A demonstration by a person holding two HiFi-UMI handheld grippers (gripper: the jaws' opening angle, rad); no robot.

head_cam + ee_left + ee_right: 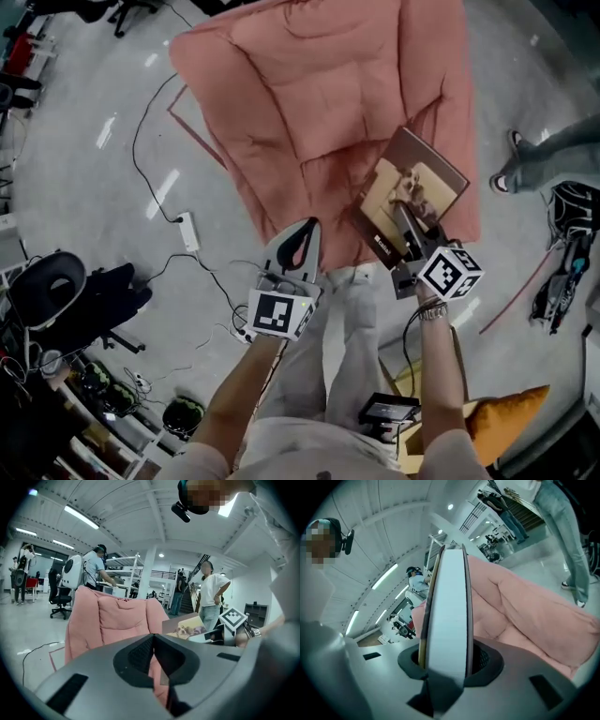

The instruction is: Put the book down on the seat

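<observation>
The seat is a pink padded armchair (309, 112), also seen in the left gripper view (117, 620) and the right gripper view (525, 616). The book (417, 192) has a brown cover with a dog picture and hangs over the chair's front right part. My right gripper (405, 217) is shut on its lower edge. In the right gripper view the book (447, 597) stands edge-on between the jaws of that gripper (446, 659). My left gripper (305, 225) is shut and empty, just left of the book at the seat's front edge. Its tips (153, 637) meet.
A black cable and a white power strip (189, 232) lie on the grey floor left of the chair. A black office chair (56, 281) stands at far left. A person's leg (553, 155) and a dark bag (572, 211) are at right. People stand beyond the chair (213, 595).
</observation>
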